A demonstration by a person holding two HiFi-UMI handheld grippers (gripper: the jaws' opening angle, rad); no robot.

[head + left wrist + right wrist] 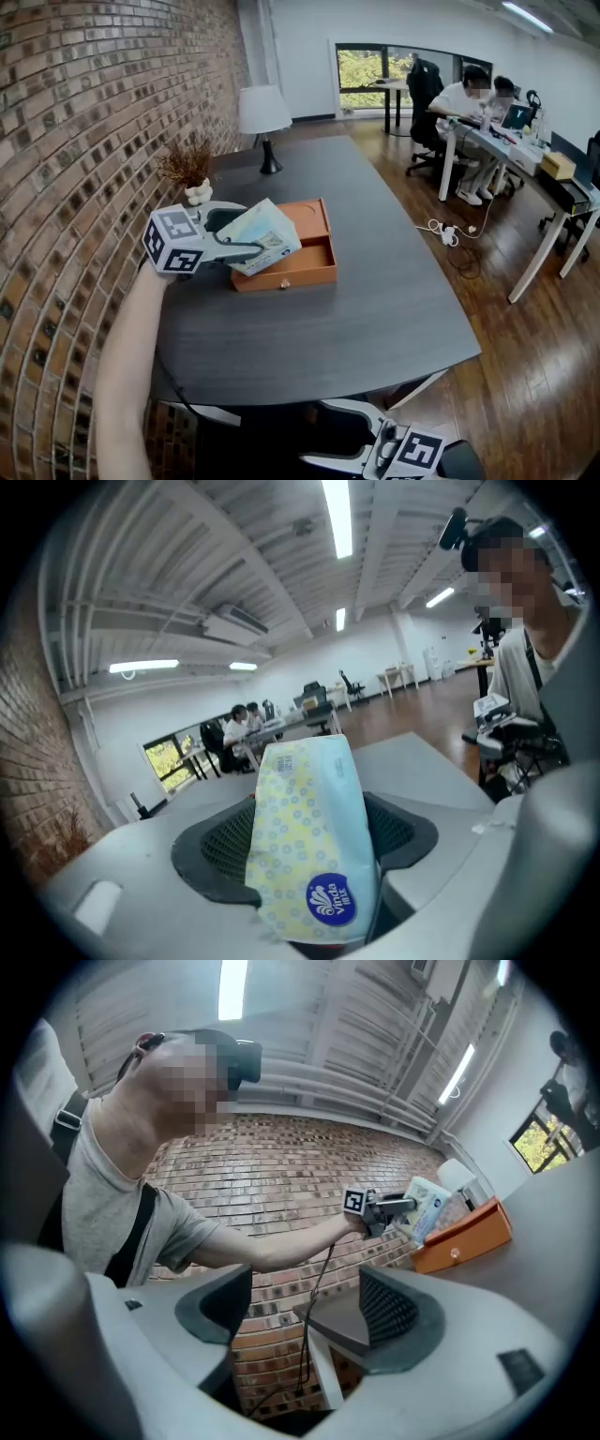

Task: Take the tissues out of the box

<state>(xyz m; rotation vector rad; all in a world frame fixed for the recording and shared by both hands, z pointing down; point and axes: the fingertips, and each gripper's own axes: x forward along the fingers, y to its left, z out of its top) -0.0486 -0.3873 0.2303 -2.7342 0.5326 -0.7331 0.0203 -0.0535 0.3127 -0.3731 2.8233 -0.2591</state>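
The job looks mostly done. The left hand-held gripper pinches a pack of tissues between its pads and holds it in the air, clear of the box. The pack hangs tilted over the box's left end, touching neither the box nor the counter.

The orange box sits open on the dark counter, with a small knob on its front wall. The part of its inside that shows looks bare. The left end is hidden behind the pack, so I cannot say whether any tissues are still in there.

The right hand-held gripper is low at the near edge of the counter, well apart from the box, with its jaws spread and nothing between them.

What seems to be left is setting the pack down somewhere off the box, and a check of the hidden end.

As for writing, the left gripper view shows a round blue logo on the pack's near end that reads "Vinda", with smaller characters beside it that I cannot make out. A block of fine print near the far end is too small to read. The wrapper is pale yellow and light blue with little rings. The box shows no lettering.
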